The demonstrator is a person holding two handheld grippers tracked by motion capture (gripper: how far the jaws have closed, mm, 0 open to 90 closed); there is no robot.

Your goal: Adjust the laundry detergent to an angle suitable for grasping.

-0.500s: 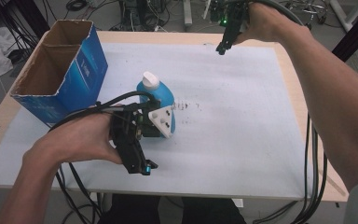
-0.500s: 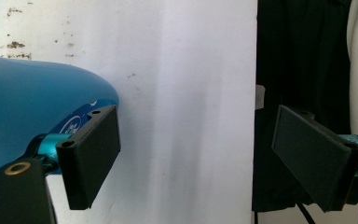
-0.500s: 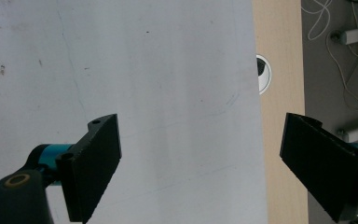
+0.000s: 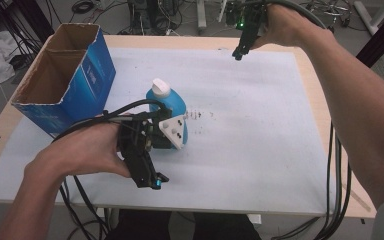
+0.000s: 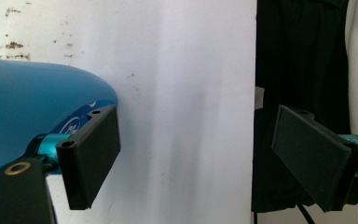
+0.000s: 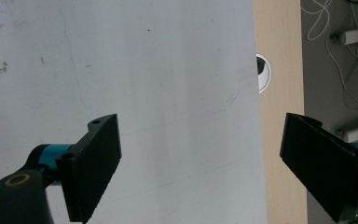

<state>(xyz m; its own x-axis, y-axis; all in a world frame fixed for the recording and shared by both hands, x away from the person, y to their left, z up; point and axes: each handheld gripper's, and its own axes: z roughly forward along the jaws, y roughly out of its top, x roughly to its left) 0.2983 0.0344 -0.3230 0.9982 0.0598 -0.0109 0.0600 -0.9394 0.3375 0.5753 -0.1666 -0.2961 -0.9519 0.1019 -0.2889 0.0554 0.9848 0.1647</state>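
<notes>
Bottle [image 4: 169, 107], blue with a white cap, stands upright mid-table [image 4: 260, 150], just beside the left hand-held gripper [image 4: 152, 181], whose jaws gape empty with the bottle outside them. To grasp it well, swing those jaws around its body. Right hand-held gripper [image 4: 238, 54] hovers released near the far edge.

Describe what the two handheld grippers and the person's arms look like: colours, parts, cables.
Both are black, boxy handheld tools. The left gripper carries a pale grey three-cornered plate with dark holes and teal metal fittings at the base of its flat, rectangular black fingers. The right gripper shows a small green light on its body. Bundles of thick black cables trail from each. The forearms are bare, with no sleeves or gloves.
</notes>
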